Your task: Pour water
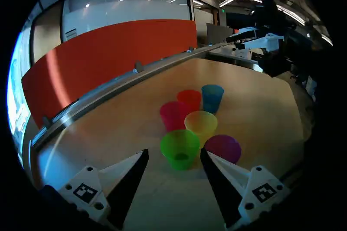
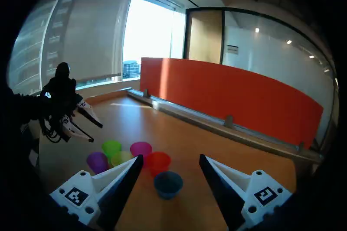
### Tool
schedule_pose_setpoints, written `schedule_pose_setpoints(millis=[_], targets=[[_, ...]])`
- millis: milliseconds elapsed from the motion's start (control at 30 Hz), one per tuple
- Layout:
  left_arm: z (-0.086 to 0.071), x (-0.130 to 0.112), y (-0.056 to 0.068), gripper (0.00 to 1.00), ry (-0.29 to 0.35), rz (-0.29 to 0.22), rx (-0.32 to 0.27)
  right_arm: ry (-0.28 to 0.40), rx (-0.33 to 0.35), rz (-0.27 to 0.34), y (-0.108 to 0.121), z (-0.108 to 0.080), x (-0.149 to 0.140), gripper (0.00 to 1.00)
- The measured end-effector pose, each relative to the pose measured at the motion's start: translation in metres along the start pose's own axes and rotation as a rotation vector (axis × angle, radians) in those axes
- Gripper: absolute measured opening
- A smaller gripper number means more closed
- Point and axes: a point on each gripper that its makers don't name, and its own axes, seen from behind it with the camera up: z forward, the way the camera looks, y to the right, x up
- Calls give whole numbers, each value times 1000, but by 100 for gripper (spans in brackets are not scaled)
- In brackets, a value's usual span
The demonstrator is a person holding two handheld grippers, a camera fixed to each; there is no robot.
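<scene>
Left gripper (image 1: 174, 151) spread before green cup (image 1: 180, 143); right gripper (image 2: 170, 157) spread before blue cup (image 2: 168, 184); orange partition (image 1: 108, 57) behind

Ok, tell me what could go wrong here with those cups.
1. The green cup is crowded by the yellow cup and purple cup; the open left gripper could knock them grabbing it.
2. The blue cup sits close to the red cup, leaving the open right gripper little room.

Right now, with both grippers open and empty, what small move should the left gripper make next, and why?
Probably ease the left gripper forward so its open jaws straddle the green cup: that cup stands nearest, roughly centred between them, and nothing is held yet.
</scene>
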Motion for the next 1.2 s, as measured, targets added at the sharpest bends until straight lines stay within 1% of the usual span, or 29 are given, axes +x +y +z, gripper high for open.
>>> schedule_pose_setpoints(millis=[267, 633, 967, 1200], targets=[[15, -15, 7, 88, -44, 10, -33, -11, 6, 5, 1, 7, -7, 100], [31, -26, 8, 88, -77, 21, -52, -26, 2, 17, 8, 11, -18, 100], [47, -28, 10, 88, -85, 27, -71, -41, 4, 22, 12, 16, -26, 100], [57, -27, 9, 88, -86, 27, -77, -51, 3, 28, 15, 21, -34, 100]])
